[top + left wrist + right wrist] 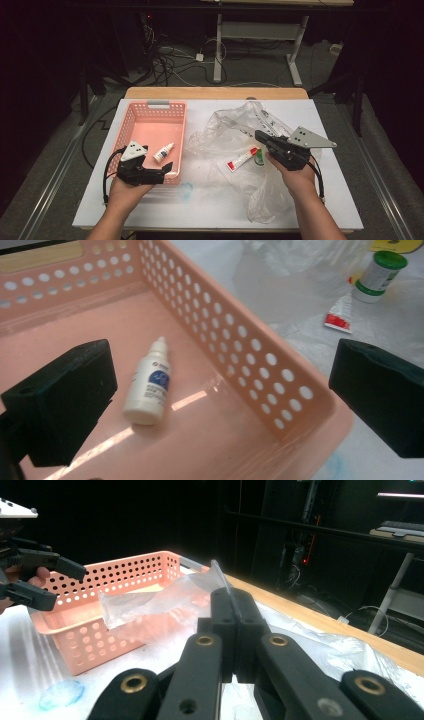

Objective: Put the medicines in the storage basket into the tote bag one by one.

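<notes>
right gripper [261, 136], centre-right, clenched on the clear plastic bag [235, 125]; left gripper [165, 170] released at the pink basket [131, 115] over the dropper bottle [163, 152], lower left; advise lifting the bag gently so the tube [242, 159] stays reachable.

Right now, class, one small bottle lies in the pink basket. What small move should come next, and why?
Probably the left gripper, open over the pink basket where the dropper bottle lies, should swing toward the toothpaste tube and green-capped bottle. The right gripper pinches the clear plastic bag, holding its film up.
</notes>
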`<state>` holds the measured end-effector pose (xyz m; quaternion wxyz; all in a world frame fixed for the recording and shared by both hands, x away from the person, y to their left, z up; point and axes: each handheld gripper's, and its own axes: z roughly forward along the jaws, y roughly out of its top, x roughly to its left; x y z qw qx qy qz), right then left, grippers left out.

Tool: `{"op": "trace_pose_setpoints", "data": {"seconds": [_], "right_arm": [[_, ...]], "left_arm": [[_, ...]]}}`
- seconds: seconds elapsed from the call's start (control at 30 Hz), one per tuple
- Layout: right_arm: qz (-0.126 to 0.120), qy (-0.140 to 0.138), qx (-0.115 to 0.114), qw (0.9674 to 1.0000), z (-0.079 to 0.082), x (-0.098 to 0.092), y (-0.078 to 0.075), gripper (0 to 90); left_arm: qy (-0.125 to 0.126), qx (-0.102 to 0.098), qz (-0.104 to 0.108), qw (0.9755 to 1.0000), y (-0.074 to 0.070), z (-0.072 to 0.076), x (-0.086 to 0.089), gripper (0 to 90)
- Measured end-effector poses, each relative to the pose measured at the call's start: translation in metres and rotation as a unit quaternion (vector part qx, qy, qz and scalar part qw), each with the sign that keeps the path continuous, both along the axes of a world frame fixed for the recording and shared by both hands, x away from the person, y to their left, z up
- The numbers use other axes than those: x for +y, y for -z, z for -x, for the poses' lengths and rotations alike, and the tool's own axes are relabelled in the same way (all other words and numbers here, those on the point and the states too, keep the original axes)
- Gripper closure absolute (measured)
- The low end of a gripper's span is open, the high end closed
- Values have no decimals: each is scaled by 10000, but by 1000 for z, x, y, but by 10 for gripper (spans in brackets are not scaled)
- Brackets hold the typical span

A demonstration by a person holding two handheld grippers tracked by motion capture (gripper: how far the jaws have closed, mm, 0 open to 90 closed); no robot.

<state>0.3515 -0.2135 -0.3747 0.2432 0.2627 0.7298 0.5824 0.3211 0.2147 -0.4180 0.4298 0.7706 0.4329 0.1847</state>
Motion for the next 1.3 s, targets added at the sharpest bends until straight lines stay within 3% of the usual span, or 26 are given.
{"op": "trace_pose_setpoints", "data": {"seconds": [0.2, 0.5, 0.73, 0.93, 1.17, 1.3], "right_arm": [[-25, 20, -9, 10000, 0, -1, 0, 900], [-59, 34, -23, 10000, 0, -2, -2, 900], [-45, 16, -12, 10000, 0, -2, -1, 900], [-56, 26, 2, 10000, -1, -2, 0, 900], [-66, 21, 16, 10000, -1, -2, 0, 900], [-65, 10, 18, 10000, -1, -2, 0, 900]], "left_arm": [[-69, -8, 89, 9999, -4, -5, 5, 0], [-133, -8, 24, 9999, -20, -31, 2, 0], [-114, 122, -173, 9997, -19, -57, -3, 0], [-125, 442, -319, 9984, -11, -79, -4, 7], [-56, 1068, -633, 9922, 0, -100, -7, 79], [46, 1543, -916, 9837, 8, -109, -11, 121]]}}
